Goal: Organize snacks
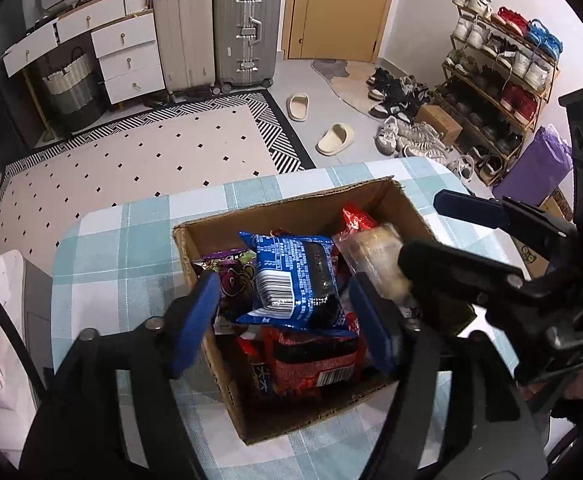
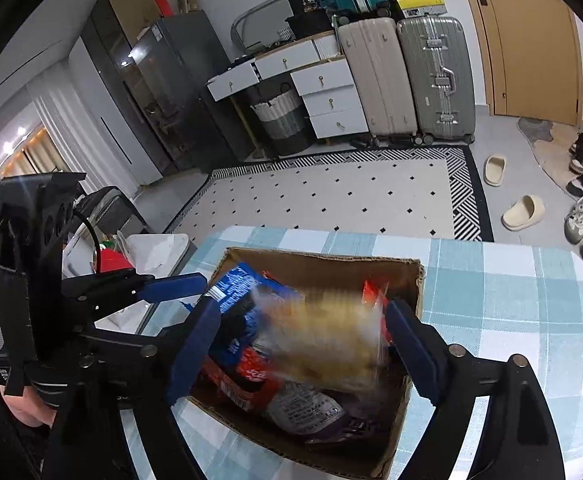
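My left gripper [image 1: 283, 316] hangs over the near half of the cardboard box [image 1: 207, 280], its 2 blue pads spread wide on either side of a blue snack packet [image 1: 295, 280] without touching it. That packet lies barcode-up on top of the pile, with a red packet [image 1: 315, 364] beneath it toward me and a purple packet [image 1: 231, 276] against the box's left wall. My right gripper [image 2: 303, 344] is over the same box, fingers spread too; between them in the right wrist view sits a clear pack of pale yellow snacks [image 2: 327, 344], smeared by motion blur, and I cannot tell whether either pad touches it. In the left wrist view that gripper [image 1: 431, 232] reaches in from the right, over the same pale pack [image 1: 375, 256] and a second red wrapper [image 1: 355, 216] in the box's far right part. The box stands on a table with a blue and white checked cloth [image 1: 123, 256]. Beyond the table edge I see a dotted rug [image 1: 139, 160], 2 beige slippers [image 1: 335, 138] on the floor, 2 upright suitcases [image 1: 247, 28] beside a white drawer unit [image 1: 127, 56], and a shoe rack [image 1: 499, 76] to the right.
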